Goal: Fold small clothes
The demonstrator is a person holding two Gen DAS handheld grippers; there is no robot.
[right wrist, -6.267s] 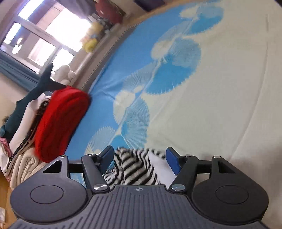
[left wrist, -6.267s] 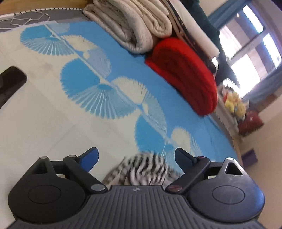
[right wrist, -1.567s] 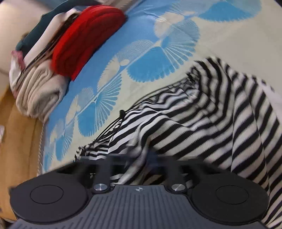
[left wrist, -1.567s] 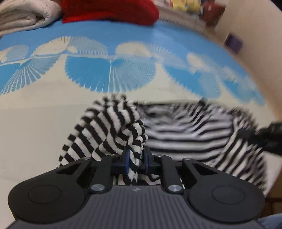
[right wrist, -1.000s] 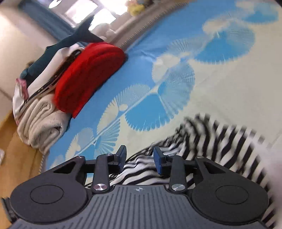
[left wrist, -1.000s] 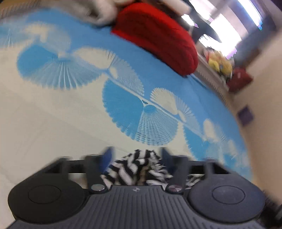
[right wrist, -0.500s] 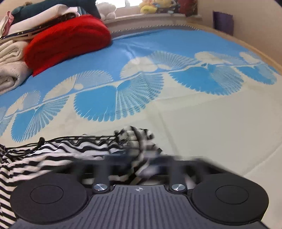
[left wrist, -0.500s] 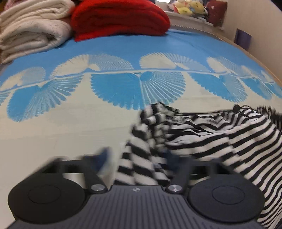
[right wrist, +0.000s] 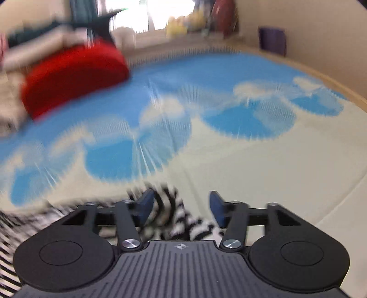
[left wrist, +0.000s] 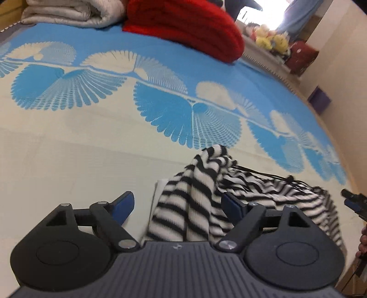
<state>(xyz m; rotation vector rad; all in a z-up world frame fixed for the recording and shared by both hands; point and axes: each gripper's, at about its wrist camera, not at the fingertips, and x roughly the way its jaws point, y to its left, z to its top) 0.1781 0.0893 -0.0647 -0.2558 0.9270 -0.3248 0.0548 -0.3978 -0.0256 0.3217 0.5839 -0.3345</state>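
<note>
A black-and-white striped garment [left wrist: 206, 194] lies bunched on the cream and blue bedspread [left wrist: 91, 137]. My left gripper [left wrist: 176, 204] stands over its left end with jaws opening wide; a fold of the cloth rises between them, nearer the right finger, and the pads do not press it. In the blurred right wrist view my right gripper [right wrist: 181, 206] has jaws opening too, with the garment's other end [right wrist: 179, 217] lying loose between the blue pads. The right gripper's tip [left wrist: 354, 201] and a hand show at the left view's right edge.
A red folded blanket [left wrist: 188, 25] and cream quilts [left wrist: 73, 13] are stacked at the bed's far side. Soft toys [left wrist: 270, 39] sit on the window ledge. A purple box [left wrist: 318, 99] stands by the wall on the right.
Both grippers had closed on the striped cloth half a second ago and have now spread apart, letting it drop. The left gripper sank toward the bed, and the right wrist rolled.
</note>
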